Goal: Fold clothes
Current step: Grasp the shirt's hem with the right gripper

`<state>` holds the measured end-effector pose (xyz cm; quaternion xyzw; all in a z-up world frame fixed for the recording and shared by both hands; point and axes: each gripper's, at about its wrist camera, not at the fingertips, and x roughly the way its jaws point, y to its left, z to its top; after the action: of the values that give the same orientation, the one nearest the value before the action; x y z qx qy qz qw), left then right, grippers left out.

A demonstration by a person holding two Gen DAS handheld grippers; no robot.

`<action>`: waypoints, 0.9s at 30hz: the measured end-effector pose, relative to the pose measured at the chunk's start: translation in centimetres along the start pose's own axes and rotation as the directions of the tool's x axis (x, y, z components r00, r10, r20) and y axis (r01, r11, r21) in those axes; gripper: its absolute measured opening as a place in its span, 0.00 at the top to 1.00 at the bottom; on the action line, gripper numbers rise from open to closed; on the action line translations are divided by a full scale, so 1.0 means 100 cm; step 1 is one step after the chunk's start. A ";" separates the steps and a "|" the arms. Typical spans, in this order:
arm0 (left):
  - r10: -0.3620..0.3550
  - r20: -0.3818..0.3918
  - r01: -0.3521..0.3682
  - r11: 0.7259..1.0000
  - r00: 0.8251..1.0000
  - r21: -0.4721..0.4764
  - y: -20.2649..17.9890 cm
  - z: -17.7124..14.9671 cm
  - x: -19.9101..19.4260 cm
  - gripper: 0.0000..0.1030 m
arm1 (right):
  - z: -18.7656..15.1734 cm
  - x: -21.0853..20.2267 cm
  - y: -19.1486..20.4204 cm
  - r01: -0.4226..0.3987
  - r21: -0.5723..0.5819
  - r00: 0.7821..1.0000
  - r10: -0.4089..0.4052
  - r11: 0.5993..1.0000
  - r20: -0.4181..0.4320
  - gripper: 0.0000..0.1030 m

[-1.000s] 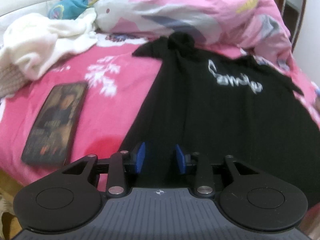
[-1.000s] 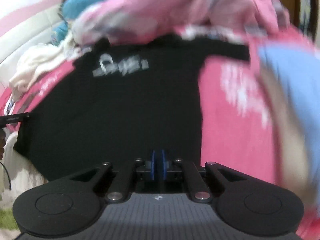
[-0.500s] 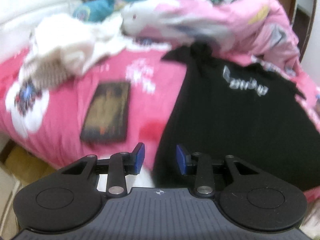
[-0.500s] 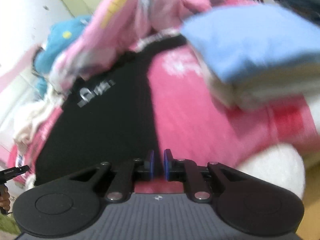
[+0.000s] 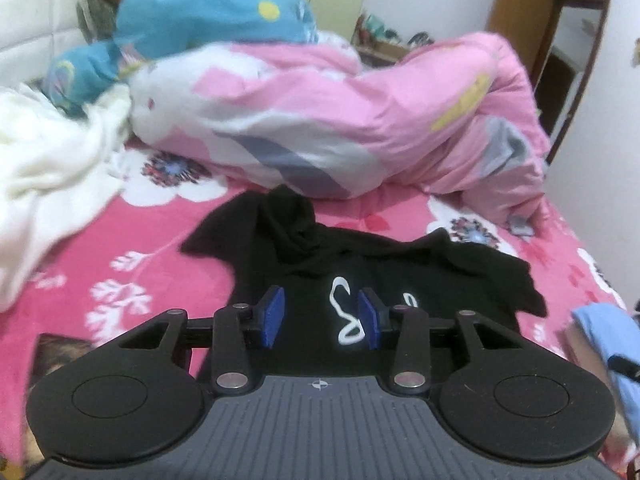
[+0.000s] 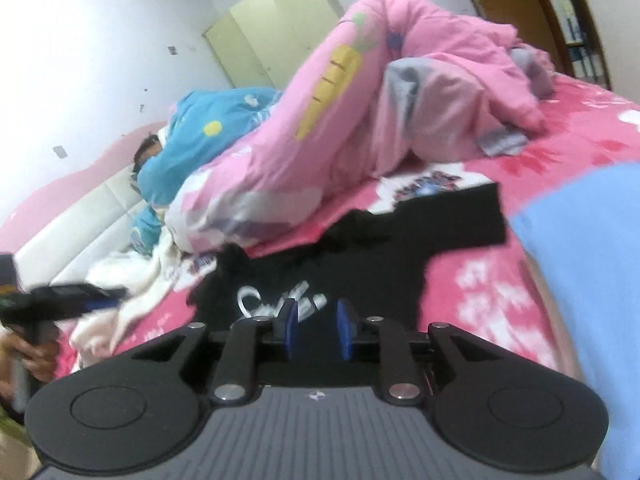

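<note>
From the left wrist view, we saw the left gripper [image 5: 320,316] held above the bed, its blue pads parted with nothing between them; its jaws had just been opening a little further. Beyond it the black T-shirt [image 5: 400,264] lay spread flat on the pink flowered bedspread [image 5: 132,248], white lettering facing up and the collar end bunched toward a rumpled pink quilt [image 5: 340,120]. A white blanket [image 5: 44,160] was heaped at the left, and a folded blue garment [image 5: 608,344] sat at the right edge. A person in blue lay at the far left of the bed.

From the right wrist view, we saw the right gripper [image 6: 316,332] above the same T-shirt [image 6: 360,256], its pads apart and empty; its jaws had just been opening. One sleeve stretched out to the right. The left gripper [image 6: 72,296] showed blurred at the left edge, held in a hand [image 6: 28,356], over the white blanket [image 6: 128,280]. The blue garment [image 6: 580,280] filled the right side.
</note>
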<state>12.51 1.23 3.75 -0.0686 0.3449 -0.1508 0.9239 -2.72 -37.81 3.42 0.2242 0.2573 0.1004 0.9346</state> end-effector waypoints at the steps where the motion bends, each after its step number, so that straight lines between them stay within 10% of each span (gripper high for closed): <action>1: 0.015 -0.003 -0.015 1.000 1.000 0.012 -0.002 0.001 0.013 0.61 | 0.011 0.014 0.003 -0.007 -0.011 1.000 0.007 1.000 -0.011 0.76; 17: 0.073 0.057 -0.079 0.990 0.996 0.113 0.020 -0.034 0.115 0.61 | 0.050 0.337 0.001 0.099 -0.372 0.938 -0.212 0.923 -0.276 0.84; 27: -0.020 0.061 0.020 1.000 0.998 -0.003 0.048 -0.041 0.129 0.61 | 0.119 0.382 -0.071 0.166 0.030 0.978 -0.161 0.986 -0.132 0.84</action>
<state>20.19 1.43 -8.38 -0.0781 0.3162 -0.1574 0.9323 36.42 -36.82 -7.43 0.2145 0.3368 0.0323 0.9162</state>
